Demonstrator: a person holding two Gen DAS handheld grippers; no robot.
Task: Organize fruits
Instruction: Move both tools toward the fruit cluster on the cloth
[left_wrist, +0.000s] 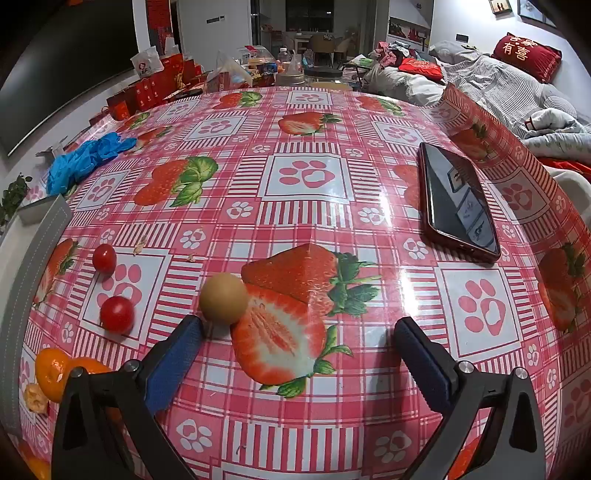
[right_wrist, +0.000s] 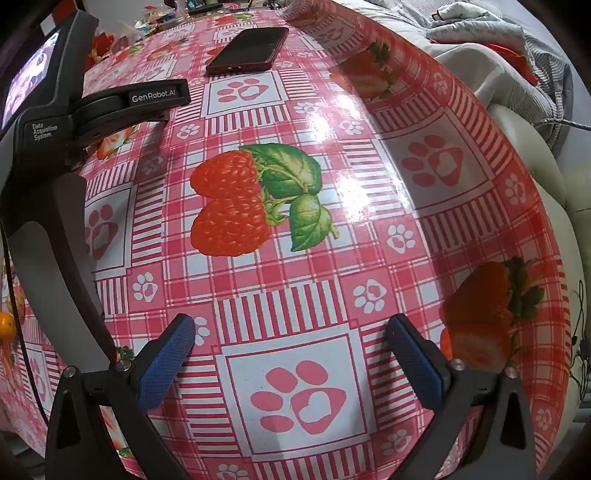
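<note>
On tablecloth (left_wrist: 317, 229): loose longan (left_wrist: 224, 298), tomatoes (left_wrist: 117, 315).

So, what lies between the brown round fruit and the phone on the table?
Only bare tablecloth, seen in the left wrist view: between the brown fruit and the phone lie just printed strawberries, no real object.

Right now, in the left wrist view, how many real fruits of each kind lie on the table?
Cherry tomatoes: 2
Tan round fruit: 1
Oranges: 2, partly hidden by the left gripper
Total: 5
</note>
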